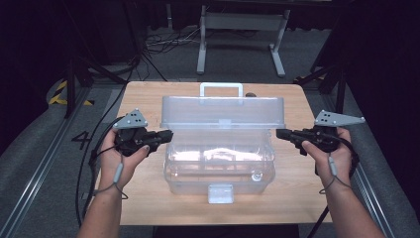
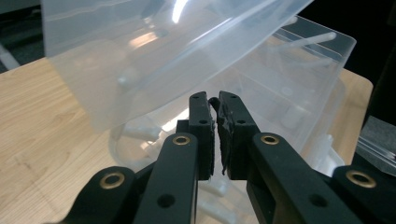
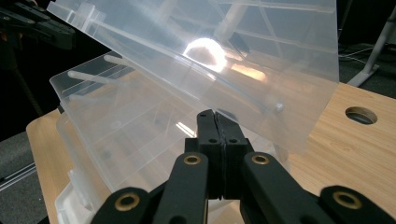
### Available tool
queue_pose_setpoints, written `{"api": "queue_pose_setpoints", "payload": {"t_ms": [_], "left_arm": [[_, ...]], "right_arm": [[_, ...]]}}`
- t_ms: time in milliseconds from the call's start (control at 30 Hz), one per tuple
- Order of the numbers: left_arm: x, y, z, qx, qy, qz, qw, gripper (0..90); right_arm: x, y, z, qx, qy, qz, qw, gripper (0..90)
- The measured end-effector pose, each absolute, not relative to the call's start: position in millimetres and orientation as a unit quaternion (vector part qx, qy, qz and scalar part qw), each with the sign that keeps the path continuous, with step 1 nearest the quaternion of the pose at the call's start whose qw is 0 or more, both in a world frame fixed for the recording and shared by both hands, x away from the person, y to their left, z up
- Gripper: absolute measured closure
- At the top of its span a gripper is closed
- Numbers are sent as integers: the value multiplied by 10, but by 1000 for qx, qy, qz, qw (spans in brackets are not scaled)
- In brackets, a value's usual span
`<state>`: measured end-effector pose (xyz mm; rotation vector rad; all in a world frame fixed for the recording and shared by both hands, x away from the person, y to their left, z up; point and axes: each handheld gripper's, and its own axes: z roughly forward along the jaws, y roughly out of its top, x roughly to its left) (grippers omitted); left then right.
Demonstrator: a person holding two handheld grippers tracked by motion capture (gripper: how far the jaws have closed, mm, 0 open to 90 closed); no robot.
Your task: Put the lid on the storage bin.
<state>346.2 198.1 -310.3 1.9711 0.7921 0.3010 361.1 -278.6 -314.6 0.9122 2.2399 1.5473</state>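
A clear plastic box [image 1: 218,161] sits mid-table, its hinged lid [image 1: 223,113] raised toward twelve o'clock with a white handle on top and a white latch [image 1: 220,193] at six. The left gripper [image 1: 168,135] waits at nine o'clock, jaws nearly together on nothing (a slit shows between the pads); the right gripper [image 1: 280,133] at three is fully closed, empty. The wooden table [image 1: 143,99] stands on grey floor, cables [image 1: 158,42] and a metal frame [image 1: 237,22] behind.

Left claw [image 2: 216,105] nearly closed, nothing gripped, before raised lid [image 2: 154,51] of clear plastic box [image 2: 303,93], wooden table [image 2: 42,126]
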Motion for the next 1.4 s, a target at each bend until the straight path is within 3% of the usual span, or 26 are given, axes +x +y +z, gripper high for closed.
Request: {"api": "queue_pose_setpoints", "payload": {"t_ms": [1400], "left_arm": [[3388, 2037, -3271, 807, 346, 116, 464, 855]], "right_arm": [[3414, -2798, -3298, 306, 781, 529, 134, 900]]}}
